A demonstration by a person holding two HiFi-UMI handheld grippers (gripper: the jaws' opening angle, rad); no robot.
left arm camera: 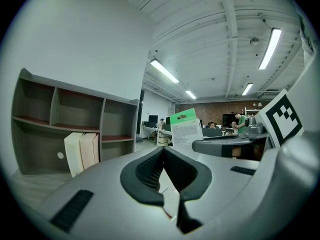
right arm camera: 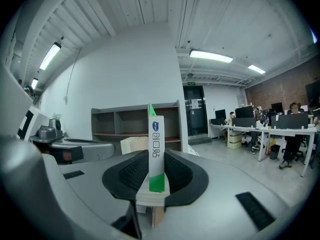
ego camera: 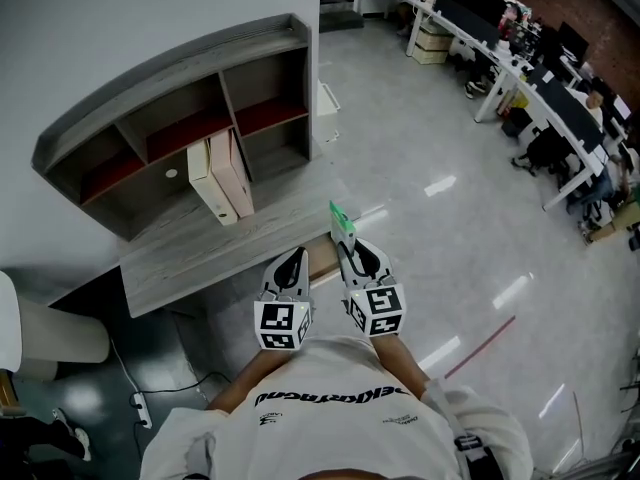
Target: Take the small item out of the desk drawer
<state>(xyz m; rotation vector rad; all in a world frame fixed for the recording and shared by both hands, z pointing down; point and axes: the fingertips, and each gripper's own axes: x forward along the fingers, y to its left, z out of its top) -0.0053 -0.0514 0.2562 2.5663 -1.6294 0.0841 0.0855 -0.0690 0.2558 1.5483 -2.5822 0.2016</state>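
Cardboard, green and white: the small box (right arm camera: pixel 155 149) looks light and stiff but crushable, so squeeze gently on its two broad faces, low on the body. Your right gripper (ego camera: pixel 346 245) has it clamped upright between the pads, top poking out past the tips, above the desk (ego camera: pixel 190 253) front edge. Left gripper (ego camera: pixel 296 260) jaws are together, nothing in them.

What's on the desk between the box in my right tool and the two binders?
Nothing. In the head view, only bare desk top lies between the green-and-white box in the right tool and the binders.
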